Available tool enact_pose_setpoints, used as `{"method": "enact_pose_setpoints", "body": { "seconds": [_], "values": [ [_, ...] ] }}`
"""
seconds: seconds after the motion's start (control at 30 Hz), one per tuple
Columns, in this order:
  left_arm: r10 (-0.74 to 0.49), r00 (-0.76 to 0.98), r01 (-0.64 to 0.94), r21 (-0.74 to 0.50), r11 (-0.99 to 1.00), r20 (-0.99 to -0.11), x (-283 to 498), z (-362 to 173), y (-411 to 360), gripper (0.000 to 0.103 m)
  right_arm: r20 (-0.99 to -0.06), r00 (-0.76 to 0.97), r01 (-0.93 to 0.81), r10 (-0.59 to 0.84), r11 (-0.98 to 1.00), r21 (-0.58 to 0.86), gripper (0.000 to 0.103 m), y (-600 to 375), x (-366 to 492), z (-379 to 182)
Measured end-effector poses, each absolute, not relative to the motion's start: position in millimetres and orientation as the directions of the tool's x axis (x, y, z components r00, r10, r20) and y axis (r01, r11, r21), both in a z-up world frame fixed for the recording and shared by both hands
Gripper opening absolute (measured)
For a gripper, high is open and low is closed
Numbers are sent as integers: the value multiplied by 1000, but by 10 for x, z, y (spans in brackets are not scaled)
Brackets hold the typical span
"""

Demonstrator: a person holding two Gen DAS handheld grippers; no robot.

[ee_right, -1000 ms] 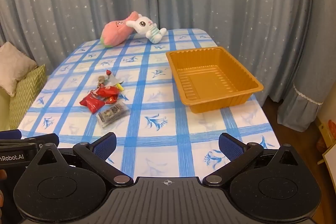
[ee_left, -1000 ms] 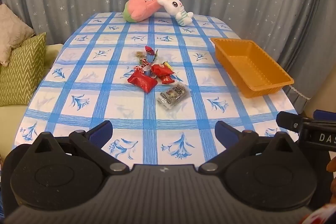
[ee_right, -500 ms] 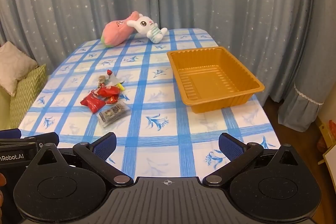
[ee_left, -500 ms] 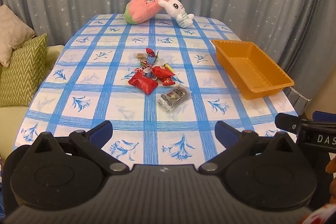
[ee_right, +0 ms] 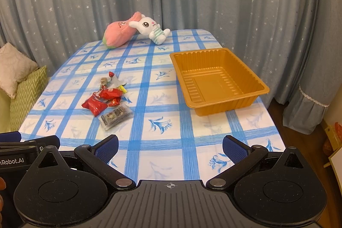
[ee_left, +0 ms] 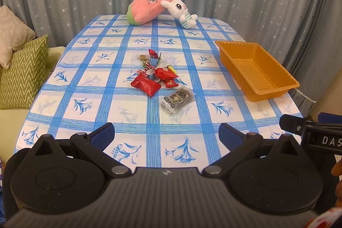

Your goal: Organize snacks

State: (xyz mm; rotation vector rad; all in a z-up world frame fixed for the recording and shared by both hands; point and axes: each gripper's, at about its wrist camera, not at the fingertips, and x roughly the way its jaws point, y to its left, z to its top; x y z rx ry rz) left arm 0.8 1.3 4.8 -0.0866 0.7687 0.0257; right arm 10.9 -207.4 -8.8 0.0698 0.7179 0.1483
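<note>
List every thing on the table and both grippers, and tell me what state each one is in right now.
left gripper: open, holding nothing.
right gripper: open, holding nothing.
orange tray: upright, empty.
red snack packets: sealed, loose in a pile on the tablecloth.
clear snack packet: sealed, lying flat beside the pile.
pink plush: lying on its side.
bunny plush: leaning against the pink plush.

Bare tablecloth (ee_left: 132,116) stretches between the near table edge and the snack pile (ee_left: 158,76), so the pile lies open to a straight approach. The orange tray (ee_right: 215,82) stands well apart to the right, open-topped, only its raised walls barring a low entry. Two plush toys (ee_left: 160,8) occupy the far end.
</note>
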Motion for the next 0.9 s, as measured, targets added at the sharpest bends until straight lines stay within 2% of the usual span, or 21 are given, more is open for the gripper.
{"method": "enact_pose_setpoints", "body": {
  "seconds": [0.9],
  "values": [
    [-7,721,-54,-67,996,-693,3,36,4,103,-649,744,-112,162,987,118,103,-2078,87,-72]
  ]
}}
